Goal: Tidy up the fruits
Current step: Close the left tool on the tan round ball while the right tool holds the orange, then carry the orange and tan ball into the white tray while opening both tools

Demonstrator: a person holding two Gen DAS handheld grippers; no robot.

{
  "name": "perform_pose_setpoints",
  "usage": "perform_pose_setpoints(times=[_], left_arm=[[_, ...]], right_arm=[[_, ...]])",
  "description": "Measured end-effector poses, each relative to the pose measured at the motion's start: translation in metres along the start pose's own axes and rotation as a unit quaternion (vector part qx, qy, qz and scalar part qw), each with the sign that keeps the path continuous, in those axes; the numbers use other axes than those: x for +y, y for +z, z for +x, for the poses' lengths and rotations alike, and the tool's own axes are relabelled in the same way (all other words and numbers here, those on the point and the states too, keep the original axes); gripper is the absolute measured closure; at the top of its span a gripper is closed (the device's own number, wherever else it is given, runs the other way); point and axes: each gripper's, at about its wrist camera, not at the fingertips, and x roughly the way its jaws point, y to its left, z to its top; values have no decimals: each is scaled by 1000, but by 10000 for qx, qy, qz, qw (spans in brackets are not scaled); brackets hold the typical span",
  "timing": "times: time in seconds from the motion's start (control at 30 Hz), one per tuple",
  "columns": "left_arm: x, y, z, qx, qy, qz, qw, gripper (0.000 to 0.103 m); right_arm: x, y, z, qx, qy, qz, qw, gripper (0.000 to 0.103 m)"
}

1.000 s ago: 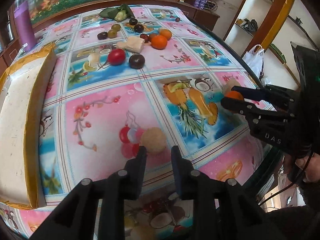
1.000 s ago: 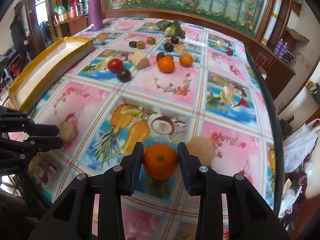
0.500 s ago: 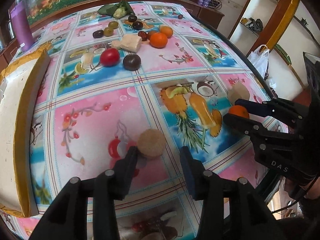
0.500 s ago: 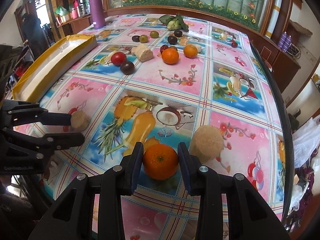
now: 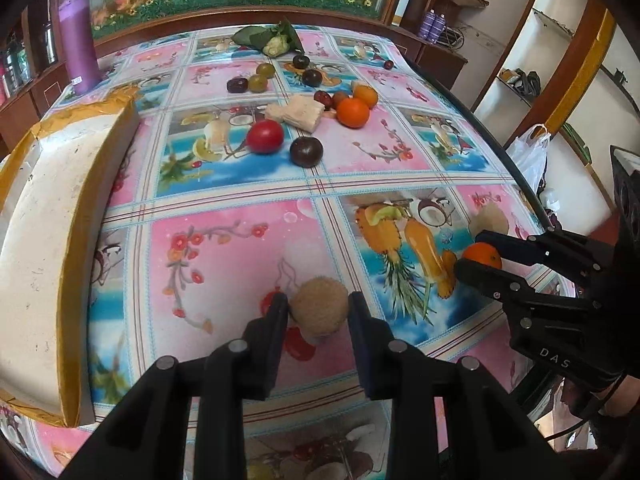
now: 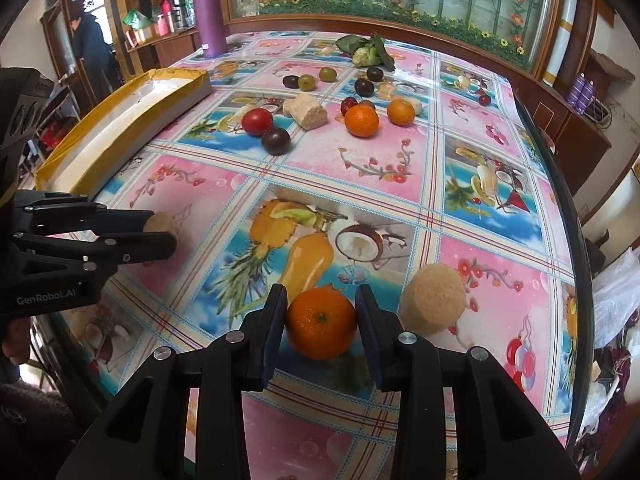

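My left gripper (image 5: 318, 306) is open around a round tan fuzzy fruit (image 5: 319, 308) that rests on the table; its left finger touches the fruit and a gap shows on the right. It also shows in the right wrist view (image 6: 160, 236). My right gripper (image 6: 321, 304) is shut on an orange (image 6: 321, 322), held low over the table near its front edge. It also shows in the left wrist view (image 5: 470, 254). A second tan fruit (image 6: 433, 299) lies just right of the orange.
A long white tray with yellow rim (image 5: 52, 216) lies at the left. Further back are a red tomato (image 5: 265, 136), a dark plum (image 5: 306, 151), two oranges (image 6: 361, 121), a tan block (image 6: 310, 111), several plums and green fruits, leafy greens (image 6: 366, 53) and a purple flask (image 5: 79, 40).
My left gripper has moved forward so its fingers now flank the tan fruit. My right gripper still holds the orange and has drifted slightly forward.
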Motion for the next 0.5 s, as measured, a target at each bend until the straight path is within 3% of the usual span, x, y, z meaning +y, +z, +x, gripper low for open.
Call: perform_pose_setpoints(times=[0.23,0.5], left_arm=[[32,3,-31,-353,68,-327,9988,70],[104,-4,-66,-715,425,-911,9924,70]], right_arm=[[21,19,0,-93,95,-148,9998,69],[76,63,8,-132,471,-514,9975,69]])
